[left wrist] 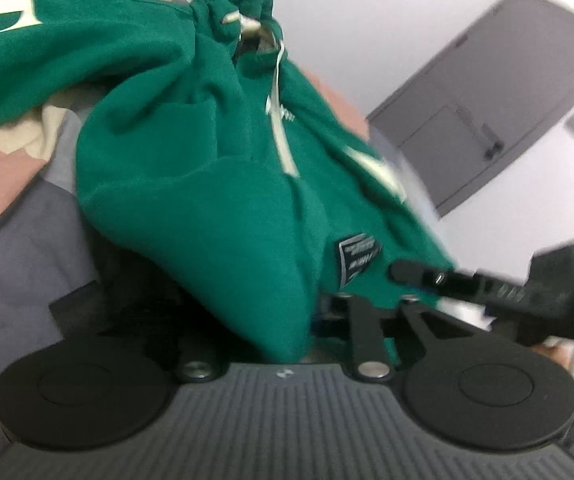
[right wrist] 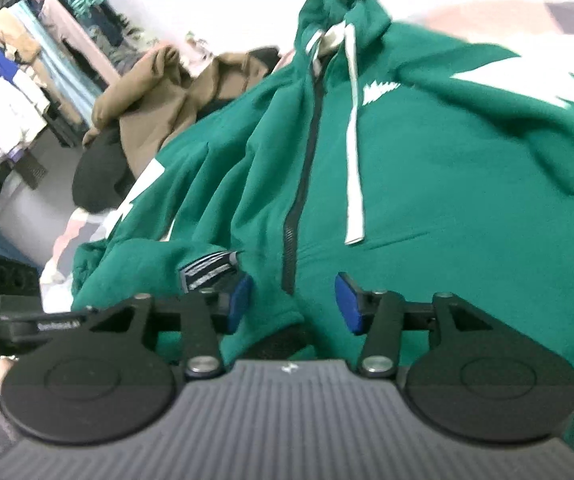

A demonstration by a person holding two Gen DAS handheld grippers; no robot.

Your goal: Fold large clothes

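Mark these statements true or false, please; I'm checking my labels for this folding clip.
1. The hoodie is green with a white drawstring. True.
2. The right hand-held gripper is clamped shut on the drawstring. False: its blue pads stand apart over the hoodie's front, and the drawstring ends above them.
3. The left hand-held gripper has green fabric bunched between its fingers. True.
4. The hoodie's zipper is red. False: it is dark.
5. A brown garment lies behind the hoodie in the right wrist view. True.
6. The door in the left wrist view is white. False: it is grey, set in a white wall.
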